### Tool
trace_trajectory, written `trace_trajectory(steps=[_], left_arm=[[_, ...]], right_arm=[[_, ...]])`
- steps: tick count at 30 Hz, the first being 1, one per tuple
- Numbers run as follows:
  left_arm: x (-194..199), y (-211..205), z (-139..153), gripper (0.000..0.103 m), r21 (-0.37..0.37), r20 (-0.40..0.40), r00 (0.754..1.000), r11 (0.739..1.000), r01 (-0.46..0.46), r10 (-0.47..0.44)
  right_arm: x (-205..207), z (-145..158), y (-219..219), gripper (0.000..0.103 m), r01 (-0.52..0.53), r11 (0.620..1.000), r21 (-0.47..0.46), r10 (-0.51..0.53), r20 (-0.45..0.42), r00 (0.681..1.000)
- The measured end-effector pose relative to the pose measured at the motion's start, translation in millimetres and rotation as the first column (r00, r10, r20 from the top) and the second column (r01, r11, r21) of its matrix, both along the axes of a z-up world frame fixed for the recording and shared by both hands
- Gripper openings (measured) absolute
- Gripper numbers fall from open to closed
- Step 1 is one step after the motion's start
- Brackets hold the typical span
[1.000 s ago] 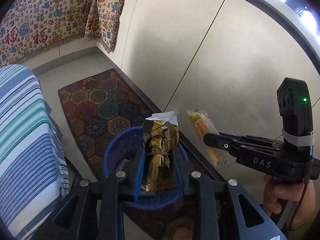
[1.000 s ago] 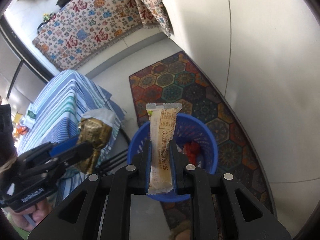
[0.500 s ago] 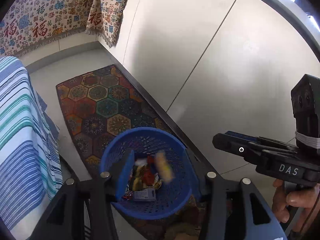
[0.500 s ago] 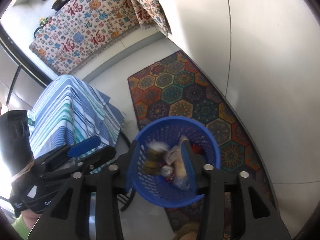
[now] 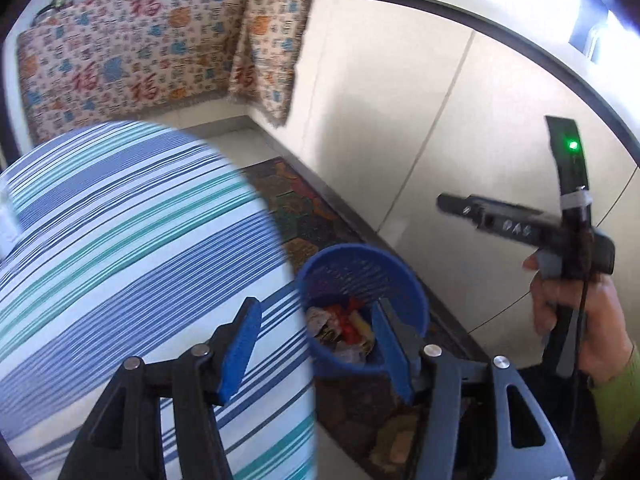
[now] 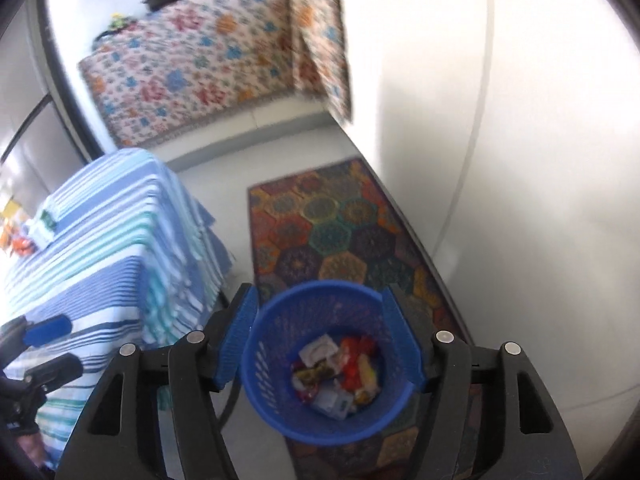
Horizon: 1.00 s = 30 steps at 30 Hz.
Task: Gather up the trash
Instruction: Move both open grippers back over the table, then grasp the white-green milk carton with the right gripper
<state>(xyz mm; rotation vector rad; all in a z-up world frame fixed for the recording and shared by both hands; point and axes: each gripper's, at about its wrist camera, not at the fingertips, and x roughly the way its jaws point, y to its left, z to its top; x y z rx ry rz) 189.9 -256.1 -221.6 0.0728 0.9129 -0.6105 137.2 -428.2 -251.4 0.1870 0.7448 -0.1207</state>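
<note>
A striped cloth (image 5: 132,248) fills the left of the left wrist view; a patterned rug (image 6: 332,220) runs up the centre of the right wrist view. The blue basket (image 6: 320,360), at lower centre, holds mixed wrappers (image 6: 340,376). More trash is best sought on the cloth, and carried directly over the rim before release. The left gripper (image 5: 316,344) and the right gripper (image 6: 320,340) are both spread wide, nothing held or touched.
</note>
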Motion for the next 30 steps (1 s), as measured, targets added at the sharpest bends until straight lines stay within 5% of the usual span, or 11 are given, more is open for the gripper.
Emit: trace_trajectory(steps=[8,15,22,30], left_arm=[[-15,129,0,0.059,0.089,0.049,0.974,0.971,-0.223,0.220],[6,227,6,0.059,0.075,0.055,0.902,0.899,-0.432,0.429],[63,302,10,0.063,0.024,0.046,0.832,0.832,-0.554,0.552],[133,330,13,0.064,-0.015,0.025,0.842,0.842,-0.539,0.539]], right_arm=[[5,22,138,0.075,-0.262,0.965,-0.004,0.262,0.080,0.962],[23,4,246,0.076,-0.432,0.902,0.021,0.431,0.039,0.902],[46,-8,302,0.077,-0.494,0.869,0.015,0.494,0.001,0.869],[73,-8,328,0.079,-0.536,0.844,0.006,0.536,0.000,0.844]])
